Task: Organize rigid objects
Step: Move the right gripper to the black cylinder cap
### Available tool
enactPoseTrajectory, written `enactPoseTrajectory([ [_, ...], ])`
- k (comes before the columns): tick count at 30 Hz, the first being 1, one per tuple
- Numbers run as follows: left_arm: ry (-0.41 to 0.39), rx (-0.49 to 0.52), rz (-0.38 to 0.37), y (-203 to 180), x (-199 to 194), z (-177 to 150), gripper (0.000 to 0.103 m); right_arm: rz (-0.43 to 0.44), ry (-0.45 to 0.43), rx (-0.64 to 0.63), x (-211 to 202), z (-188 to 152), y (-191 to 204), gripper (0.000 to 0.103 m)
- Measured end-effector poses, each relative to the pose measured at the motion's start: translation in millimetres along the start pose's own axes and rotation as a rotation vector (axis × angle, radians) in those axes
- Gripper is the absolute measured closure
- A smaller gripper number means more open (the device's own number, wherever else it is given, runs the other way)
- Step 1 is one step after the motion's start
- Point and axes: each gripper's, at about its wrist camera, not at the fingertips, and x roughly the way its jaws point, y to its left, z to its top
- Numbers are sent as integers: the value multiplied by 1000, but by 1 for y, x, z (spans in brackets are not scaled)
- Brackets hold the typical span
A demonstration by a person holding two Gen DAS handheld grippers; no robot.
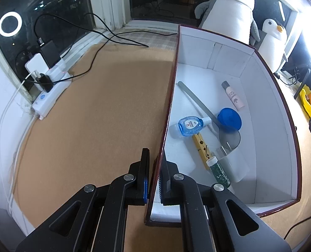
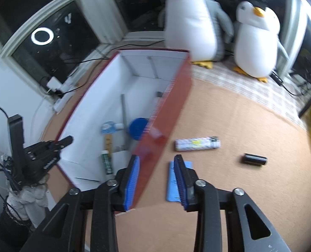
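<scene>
1. The left gripper is clamped on the near end of the left wall of the box, one finger outside the wall and one inside, pads pressed against the thin red-edged board.
2. The box is white inside and red outside, and sits on a cork-brown mat that covers the tabletop.
3. Inside the box, toward its near half, lie a small clear blue bottle, a round blue lid, a long grey spatula that runs diagonally from the far left toward the near right, a wooden clothespin and a green vial with a white cap.
4. A pale pink tube with a dark cap lies alone near the box's right wall, toward the far end.
5. The right gripper hangs with its jaws partly apart and nothing between them, just above the box's near right corner and the mat beside it.
6. Outside the box, on the mat to its right, lie a light blue flat card under the right finger, a white patterned tube and, farther right, a small black cylinder.
7. Two plush penguins stand beyond the far edge of the mat.
8. A white power strip with plugs sits at the mat's left edge by the window.
</scene>
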Motion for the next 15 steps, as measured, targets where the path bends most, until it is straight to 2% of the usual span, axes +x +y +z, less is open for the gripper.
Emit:
enactPoseTrajectory([
  [14,27,1,27,-3,6,2,94,-120,45,170,15,-12,-105,62],
  [15,29,0,29,-3,6,2,91,-130,51,175,16,-13,-112,62],
])
